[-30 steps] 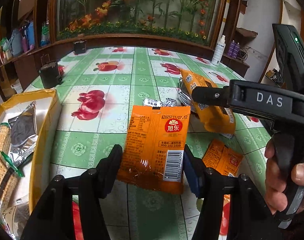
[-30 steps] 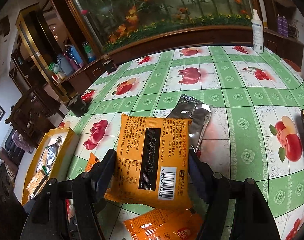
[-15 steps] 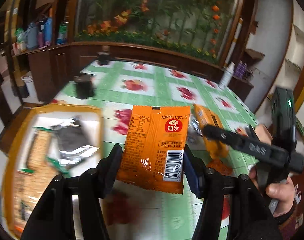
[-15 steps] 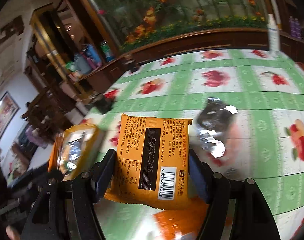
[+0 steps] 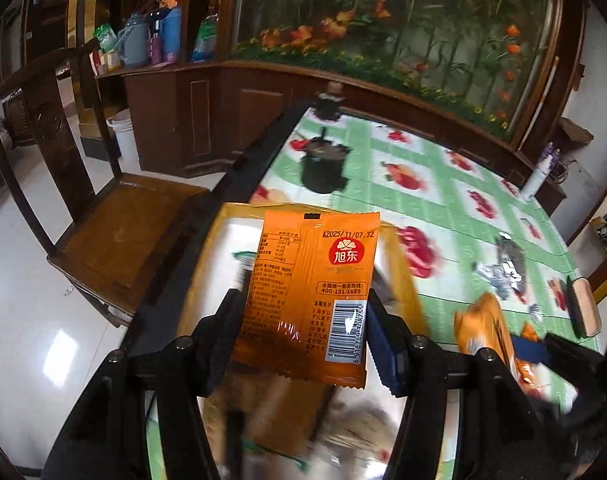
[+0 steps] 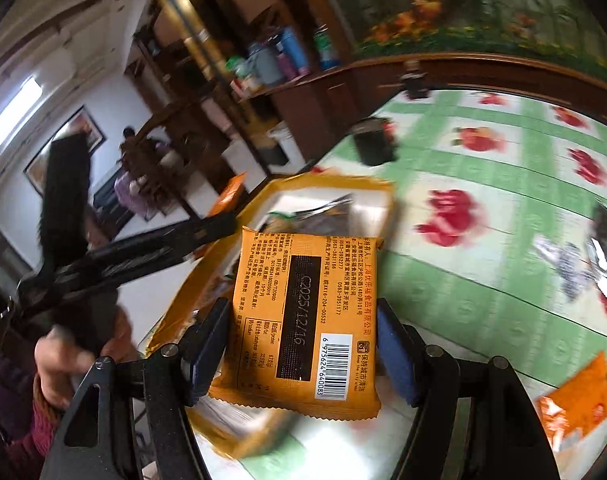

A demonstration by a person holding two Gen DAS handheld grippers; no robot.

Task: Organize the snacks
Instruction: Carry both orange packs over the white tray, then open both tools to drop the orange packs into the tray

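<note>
Since the earlier frames, both of my grippers have travelled from the middle of the desk point(image 5: 443, 184) toward its edge, each carrying its packet, and the yellow box point(image 5: 403, 264), once off to the side, now lies directly beneath them.

Left wrist view: my left gripper point(image 5: 301, 336) has its fingers point(image 5: 223, 332) closed on an orange snack packet point(image 5: 307, 300), barcode side up, held above the box. The box sits at the desk's edge next to a wooden chair point(image 5: 119, 232) and already holds other wrapped snacks, blurred by motion. A dark pot point(image 5: 323, 168) stands farther along the green fruit-patterned cloth; a silver packet point(image 5: 503, 268) lies out on the desk.

Right wrist view: my right gripper point(image 6: 303, 356) has its fingers point(image 6: 395, 352) gripping a yellow-orange snack packet point(image 6: 303, 320) by its two sides, also over the box, near its corner. The left gripper's body crosses the frame at left, held by the person's hand point(image 6: 67, 352). A loose orange packet point(image 6: 575, 404) rests on the desk at lower right, well apart from the box.
</note>
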